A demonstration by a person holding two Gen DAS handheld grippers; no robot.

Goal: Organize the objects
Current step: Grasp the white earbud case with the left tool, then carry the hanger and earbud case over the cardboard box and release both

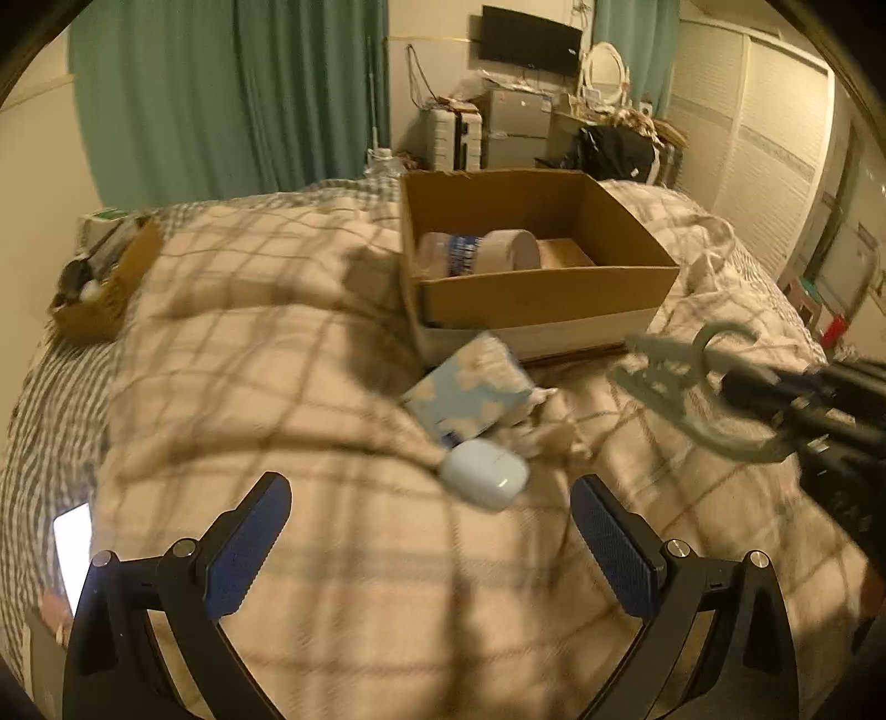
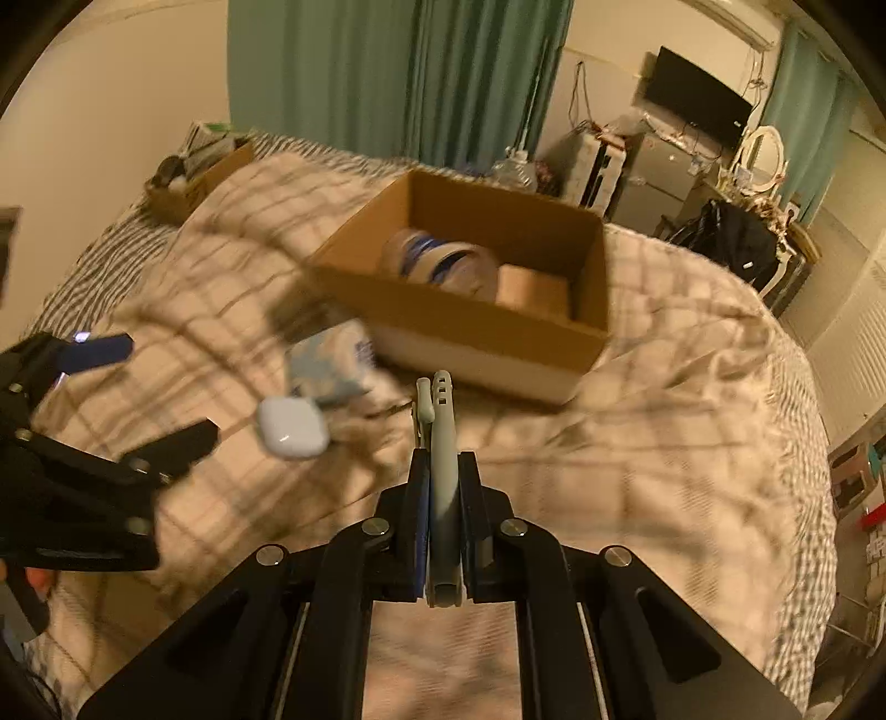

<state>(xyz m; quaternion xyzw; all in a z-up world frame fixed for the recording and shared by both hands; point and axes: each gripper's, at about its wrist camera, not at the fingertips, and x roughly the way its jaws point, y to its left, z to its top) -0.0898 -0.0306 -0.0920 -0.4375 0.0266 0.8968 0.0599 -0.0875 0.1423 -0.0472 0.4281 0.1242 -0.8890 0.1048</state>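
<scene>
An open cardboard box (image 1: 545,302) (image 2: 459,338) sits on the checked bedspread and holds a tape roll (image 1: 512,250) and a blue-labelled container (image 2: 429,257). In front of it lie a blue tissue pack (image 1: 470,393) (image 2: 332,360) and a white earbud case (image 1: 484,481) (image 2: 290,423). My left gripper (image 1: 432,540) (image 2: 149,387) is open and empty, just short of the case. My right gripper (image 2: 440,471) is shut on a grey-green clothes peg (image 2: 440,443) (image 1: 681,387), held above the bed to the right of the case.
A smaller cardboard box (image 1: 102,288) (image 2: 194,177) with clutter sits at the bed's far left. A lit phone (image 1: 75,548) lies at the left edge. Green curtains (image 1: 232,94), a suitcase (image 1: 451,135), a cabinet and a monitor (image 1: 529,41) stand beyond the bed.
</scene>
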